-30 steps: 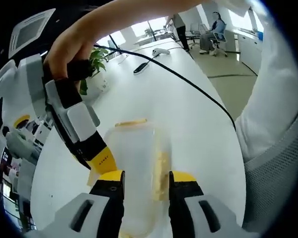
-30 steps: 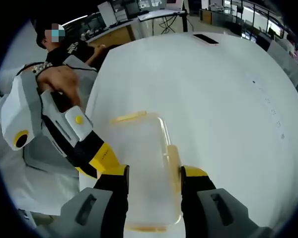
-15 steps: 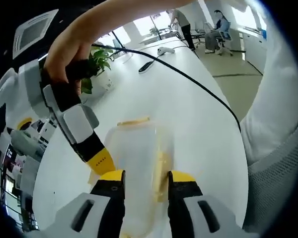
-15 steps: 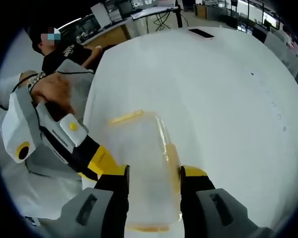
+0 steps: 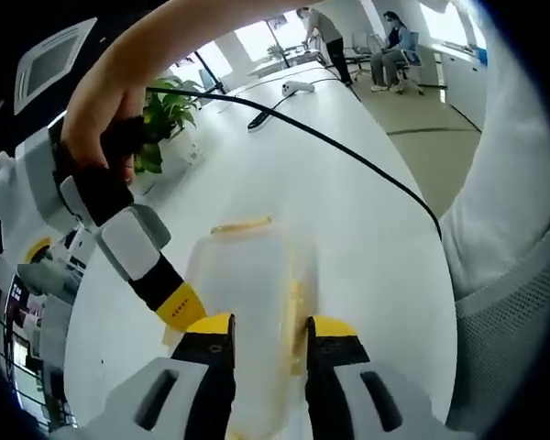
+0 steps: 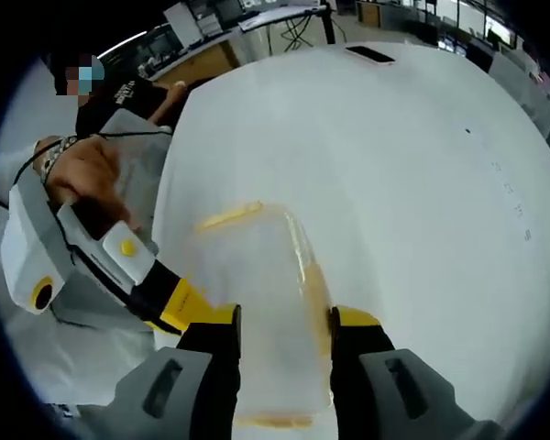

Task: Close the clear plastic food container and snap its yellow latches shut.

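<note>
The clear plastic container lies with its lid on upon the white table. Yellow latches show at its far end and right side. My left gripper has its jaws pressed against the container's near sides. The right gripper, held by a hand, touches the container's left edge. In the right gripper view the container sits between the jaws of my right gripper, which squeeze its sides. The left gripper meets its left edge. Latches show at the far end and right side.
A black cable runs across the table behind the container. A potted plant and a dark handset stand farther back. A phone lies at the far table edge. The person's clothing is close on the right.
Both pairs of jaws have drawn slightly closer together around the container. The other gripper in each view has slid a little lower and to the left. The container stays in place.
</note>
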